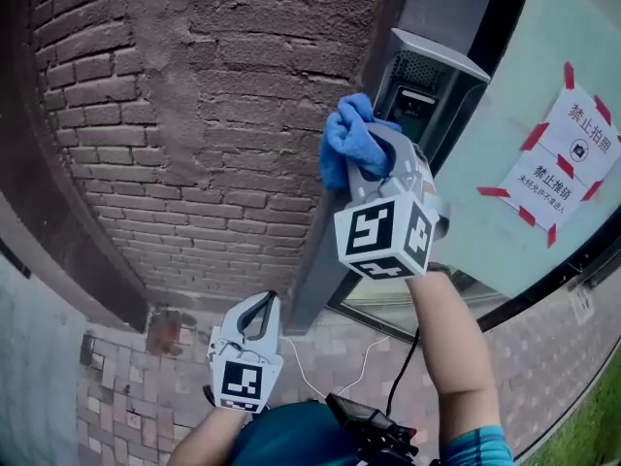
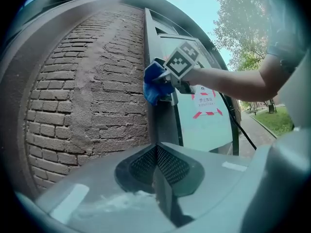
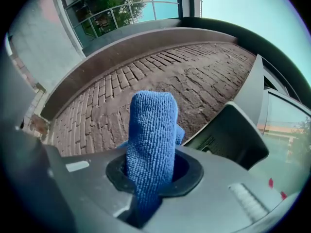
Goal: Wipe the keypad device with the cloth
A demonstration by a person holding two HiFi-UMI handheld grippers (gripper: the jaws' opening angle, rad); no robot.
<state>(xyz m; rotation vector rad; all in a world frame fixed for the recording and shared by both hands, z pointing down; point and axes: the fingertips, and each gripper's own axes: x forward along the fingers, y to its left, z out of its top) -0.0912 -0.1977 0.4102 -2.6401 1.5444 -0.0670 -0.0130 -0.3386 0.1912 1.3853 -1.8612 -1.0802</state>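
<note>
At the upper centre of the head view, my right gripper (image 1: 364, 158) clamps the blue cloth (image 1: 344, 139) at the keypad device's (image 1: 437, 90) left edge. Lower centre, my left gripper (image 1: 264, 309) is pinched together, empty, before the brick wall (image 1: 194, 115).

Fuzzy blue cloth (image 3: 150, 144), matt dark keypad device (image 1: 427, 100), rough brick wall (image 1: 194, 115)

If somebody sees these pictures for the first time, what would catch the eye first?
First comes the bright blue cloth, pinched in the jaws of the right gripper and held up at the dark keypad device, which is mounted beside the brick wall. Next is the white notice, stuck with red tape on the glass at the right. The left gripper hangs low, its jaws shut and empty.
</note>
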